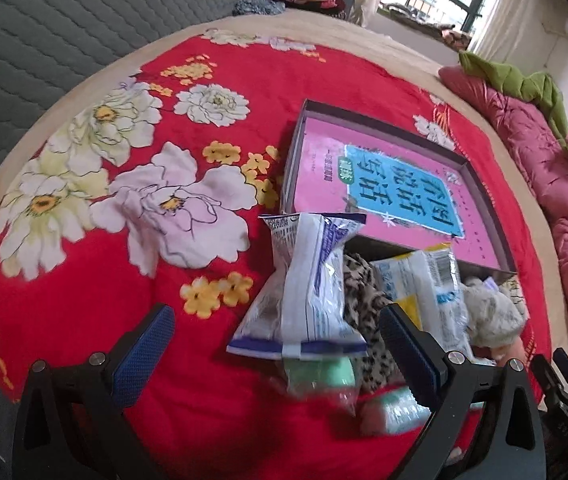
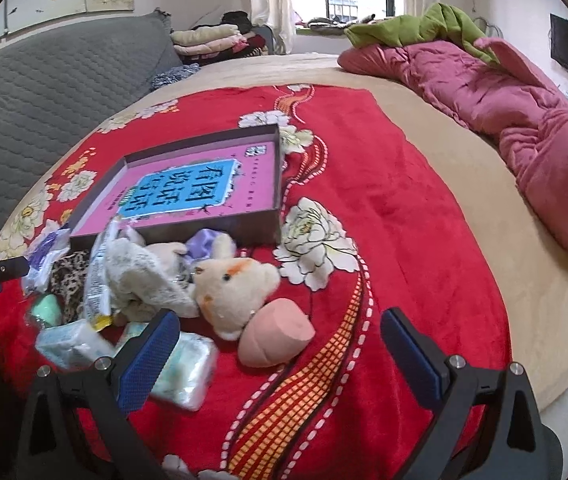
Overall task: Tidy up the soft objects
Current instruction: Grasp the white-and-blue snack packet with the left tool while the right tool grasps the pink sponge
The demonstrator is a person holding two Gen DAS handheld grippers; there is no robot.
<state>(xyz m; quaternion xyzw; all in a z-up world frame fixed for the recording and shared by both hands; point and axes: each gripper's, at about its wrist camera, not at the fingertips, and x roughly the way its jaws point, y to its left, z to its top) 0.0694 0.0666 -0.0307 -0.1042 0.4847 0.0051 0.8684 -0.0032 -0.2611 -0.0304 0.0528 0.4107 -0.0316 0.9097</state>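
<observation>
Your left gripper (image 1: 280,328) has its jaws spread wide, hovering over the red floral blanket (image 1: 124,280) on the bed, with nothing between the pads. Just ahead of it a white and blue plastic packet (image 1: 308,280) stands crumpled at the near edge of the shallow box (image 1: 384,128); its lower end is blurred, so you cannot tell what it rests on. Behind it a leopard-print cloth (image 1: 364,304) is mostly covered. A second packet with a yellow corner (image 1: 424,280) leans against the right finger's far side, and a grey plush piece (image 1: 492,312) is partly cut off by that finger. The mint-green item (image 1: 324,376) below the first packet is smeared beyond reading.

Your right gripper (image 2: 280,332) also has its jaws apart and empty. The soft things lie heaped in front of the box (image 2: 212,232), not inside it: a cream teddy bear (image 2: 236,288) on its side, a pink sponge-like lump (image 2: 276,332) touching the bear, and a pale tissue pack (image 2: 188,368) half hidden behind the left finger. A lilac scrap (image 2: 204,240) peeks out behind the bear; what it is you cannot tell. The box holds only a pink book (image 2: 188,188). A crumpled pink quilt (image 2: 524,112) lies well apart at the bed's far side.
</observation>
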